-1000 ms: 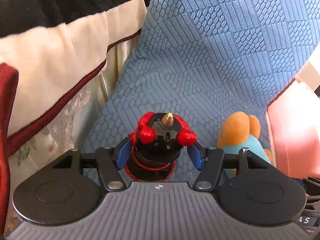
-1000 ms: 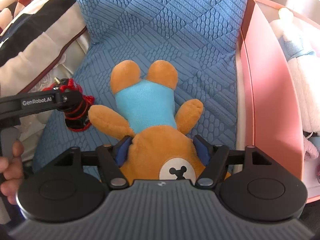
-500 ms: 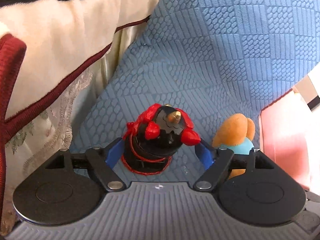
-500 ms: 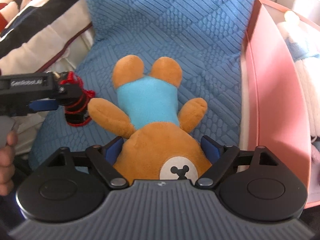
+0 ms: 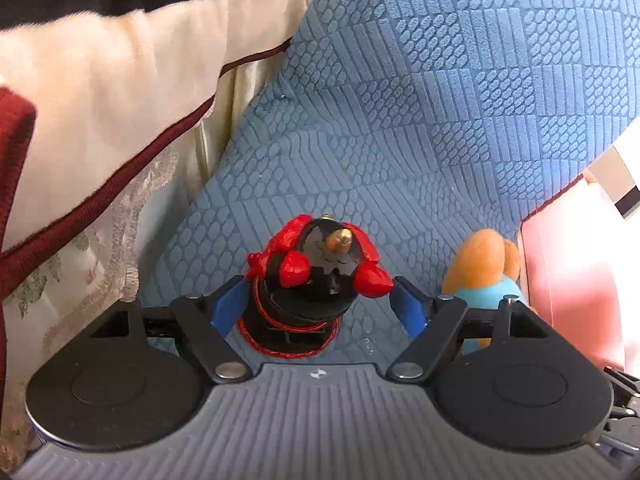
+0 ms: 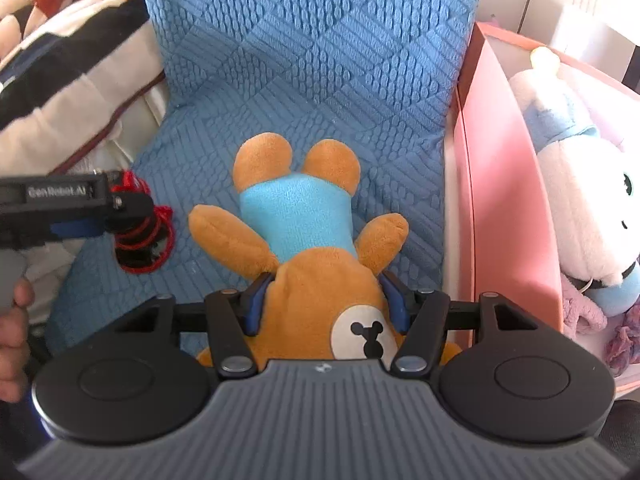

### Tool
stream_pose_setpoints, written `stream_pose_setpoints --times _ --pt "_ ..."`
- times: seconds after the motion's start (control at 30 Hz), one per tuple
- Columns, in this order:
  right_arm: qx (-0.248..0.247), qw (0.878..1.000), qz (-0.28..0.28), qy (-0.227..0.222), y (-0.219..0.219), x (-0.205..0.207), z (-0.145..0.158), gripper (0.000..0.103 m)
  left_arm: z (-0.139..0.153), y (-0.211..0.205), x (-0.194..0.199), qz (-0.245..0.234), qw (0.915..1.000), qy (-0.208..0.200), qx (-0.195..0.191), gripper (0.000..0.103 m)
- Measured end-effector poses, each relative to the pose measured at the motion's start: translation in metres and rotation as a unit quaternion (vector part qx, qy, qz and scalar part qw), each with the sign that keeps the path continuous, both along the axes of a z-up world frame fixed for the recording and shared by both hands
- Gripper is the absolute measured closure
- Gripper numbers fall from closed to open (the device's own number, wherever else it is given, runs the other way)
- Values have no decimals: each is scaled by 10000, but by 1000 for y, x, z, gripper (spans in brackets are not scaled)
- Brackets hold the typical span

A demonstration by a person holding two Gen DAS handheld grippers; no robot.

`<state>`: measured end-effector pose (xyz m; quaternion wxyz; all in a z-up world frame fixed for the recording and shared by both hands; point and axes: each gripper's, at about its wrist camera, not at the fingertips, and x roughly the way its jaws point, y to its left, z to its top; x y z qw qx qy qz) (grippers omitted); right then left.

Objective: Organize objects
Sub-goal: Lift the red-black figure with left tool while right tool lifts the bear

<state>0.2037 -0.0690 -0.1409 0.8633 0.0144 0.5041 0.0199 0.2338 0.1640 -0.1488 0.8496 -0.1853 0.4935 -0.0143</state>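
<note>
A black and red figurine [image 5: 308, 292] stands on the blue textured cushion [image 5: 420, 120]. My left gripper [image 5: 318, 300] is open around it, a gap showing beside the right finger. It also shows in the right wrist view [image 6: 140, 236], with the left gripper [image 6: 80, 216] over it. An orange bear plush [image 6: 304, 240] in a blue shirt lies on its back. My right gripper [image 6: 326, 300] is shut on the bear's head. The bear's legs show in the left wrist view [image 5: 480, 260].
A pink box [image 6: 500, 200] at the right holds a white plush [image 6: 576, 200] and purple fabric [image 6: 588, 312]. A cream, black and maroon striped blanket [image 5: 100, 120] lies at the left. A hand [image 6: 12, 320] holds the left gripper.
My left gripper opened off the figurine and drew back a little. My right gripper opened briefly, then shut on the bear's head and lifted slightly.
</note>
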Motion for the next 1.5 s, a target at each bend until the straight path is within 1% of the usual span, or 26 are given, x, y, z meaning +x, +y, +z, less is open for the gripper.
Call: stream_pose_setpoints --times 0.1,0.23,0.37,0.47,0.5,0.53,0.57,0.7,0.93,1.03,1.13,1.3,1.5 --pt "64 10000 -36 13 -5 -1 -4 42 0 -6 1 -84 9998 -58 176 22" --pt "170 9998 -82 0 -10 -2 -6 42 -3 -7 3 17 9991 4 434 22" --pt "236 9997 -115 -5 -12 -2 -6 42 -3 -8 1 -46 9990 -114 418 22" --pt "219 9997 -134 -7 -10 -2 -6 42 -3 -12 -1 -123 9985 -194 487 24" --pt "218 9996 -165 -21 -10 -2 -5 42 -2 -13 -1 -134 9983 -225 519 26" --pt "215 9996 -199 -42 -10 -2 -4 42 -1 -13 -2 -98 9979 -278 570 32" --pt "197 9995 -214 -76 -10 -3 -2 42 0 -13 -3 -58 9977 -312 606 33" --pt "201 9994 -243 -167 -13 -7 6 42 1 -10 -4 9 9978 -367 560 34" --pt "281 9990 -315 -128 -19 -14 14 42 3 -14 -9 22 9979 -420 484 35" --pt "292 9990 -291 -145 -19 -17 17 42 7 -16 -13 69 9984 -460 327 35" --pt "333 9989 -285 -185 -21 -21 23 42 13 -18 -16 131 9983 -517 253 35" --pt "381 9988 -193 -236 -25 -28 30 42 27 -14 -34 310 9980 -549 -98 35" --pt "512 9982 -138 -277 -34 -41 40 42 45 -17 -58 328 9976 -572 -232 35"
